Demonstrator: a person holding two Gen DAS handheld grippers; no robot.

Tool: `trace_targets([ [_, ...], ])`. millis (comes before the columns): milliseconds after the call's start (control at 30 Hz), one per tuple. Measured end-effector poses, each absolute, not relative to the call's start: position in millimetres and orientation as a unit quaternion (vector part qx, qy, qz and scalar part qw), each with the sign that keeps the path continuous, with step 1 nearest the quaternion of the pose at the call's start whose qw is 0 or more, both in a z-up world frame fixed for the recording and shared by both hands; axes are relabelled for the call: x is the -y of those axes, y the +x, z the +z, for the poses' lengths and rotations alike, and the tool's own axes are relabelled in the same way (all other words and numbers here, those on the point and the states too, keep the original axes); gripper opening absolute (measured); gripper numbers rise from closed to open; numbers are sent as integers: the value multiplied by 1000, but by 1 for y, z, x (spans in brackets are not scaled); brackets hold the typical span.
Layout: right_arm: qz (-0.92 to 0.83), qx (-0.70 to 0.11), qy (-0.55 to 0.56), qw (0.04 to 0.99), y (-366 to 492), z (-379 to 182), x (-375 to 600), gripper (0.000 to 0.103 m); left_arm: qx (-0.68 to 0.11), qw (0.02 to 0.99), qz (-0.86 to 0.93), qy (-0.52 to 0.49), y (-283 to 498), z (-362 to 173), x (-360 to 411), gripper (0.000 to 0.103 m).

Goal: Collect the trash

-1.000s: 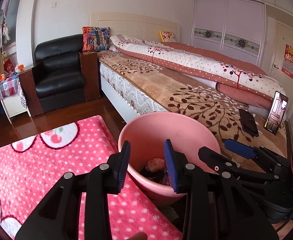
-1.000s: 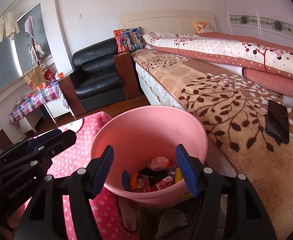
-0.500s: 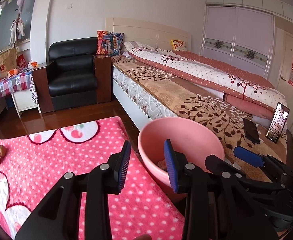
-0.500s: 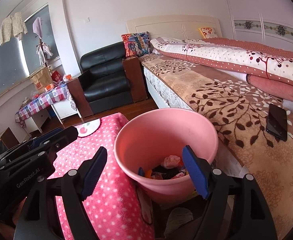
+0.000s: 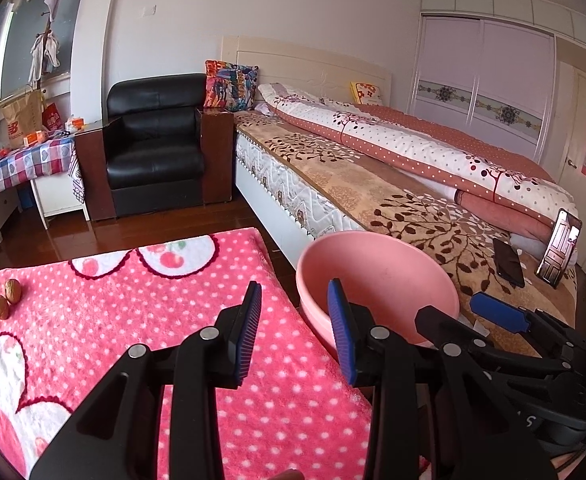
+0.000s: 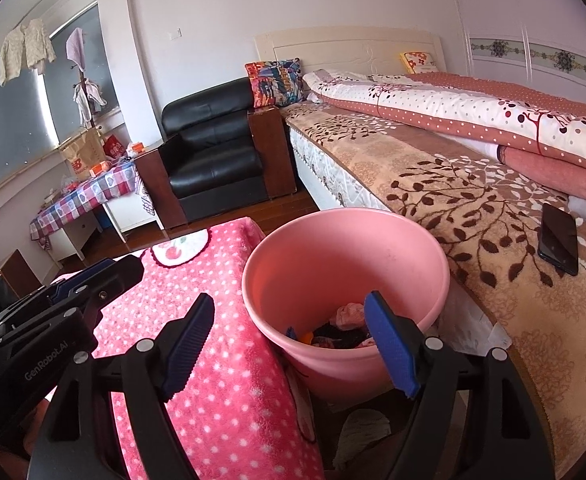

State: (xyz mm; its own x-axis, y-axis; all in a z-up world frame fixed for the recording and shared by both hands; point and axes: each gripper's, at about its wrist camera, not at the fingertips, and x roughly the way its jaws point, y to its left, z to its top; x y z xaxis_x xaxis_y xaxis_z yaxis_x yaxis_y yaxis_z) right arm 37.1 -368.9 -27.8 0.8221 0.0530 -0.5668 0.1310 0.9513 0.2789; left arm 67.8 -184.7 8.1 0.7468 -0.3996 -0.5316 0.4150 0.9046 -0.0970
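A pink bin (image 5: 377, 276) stands between the pink dotted tabletop (image 5: 133, 320) and the bed. In the right wrist view the bin (image 6: 345, 256) holds several crumpled wrappers (image 6: 347, 328). My left gripper (image 5: 295, 332) is open and empty above the tabletop's right edge, just left of the bin. My right gripper (image 6: 289, 344) is open and empty, over the bin's near rim. Two walnuts (image 5: 7, 298) lie at the tabletop's far left.
The bed (image 5: 393, 184) runs along the right with two phones (image 5: 509, 262) on its blanket. A black armchair (image 5: 153, 144) and a checked side table (image 5: 17, 164) stand at the back. A paper scrap (image 6: 363, 430) lies on the floor under the bin.
Both grippers have pulled back and left from over the bin. More tabletop and the walnuts have come into view. Both stay open and empty.
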Motion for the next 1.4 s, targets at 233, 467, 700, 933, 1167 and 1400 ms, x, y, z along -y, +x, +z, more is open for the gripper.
trace_targets([
  [233, -10, -293, 159, 943, 35, -28, 371, 79, -289, 934, -210, 16, 68, 4, 184, 35],
  [467, -12, -286, 161, 944, 30, -27, 372, 79, -290, 934, -209, 19, 65, 3, 185, 35],
  [700, -18, -278, 162, 947, 27, -23, 372, 79, -290, 934, -206, 15, 66, 3, 182, 35],
  [933, -18, -276, 160, 948, 25, -21, 369, 80, -294, 935, -199, 9, 65, 2, 179, 35],
  [1167, -20, -271, 157, 950, 25, -16, 367, 80, -290, 936, -198, 8, 64, 4, 179, 35],
  [1400, -19, -271, 159, 949, 25, -15, 365, 80, -291, 936, -196, 8, 65, 4, 178, 35],
])
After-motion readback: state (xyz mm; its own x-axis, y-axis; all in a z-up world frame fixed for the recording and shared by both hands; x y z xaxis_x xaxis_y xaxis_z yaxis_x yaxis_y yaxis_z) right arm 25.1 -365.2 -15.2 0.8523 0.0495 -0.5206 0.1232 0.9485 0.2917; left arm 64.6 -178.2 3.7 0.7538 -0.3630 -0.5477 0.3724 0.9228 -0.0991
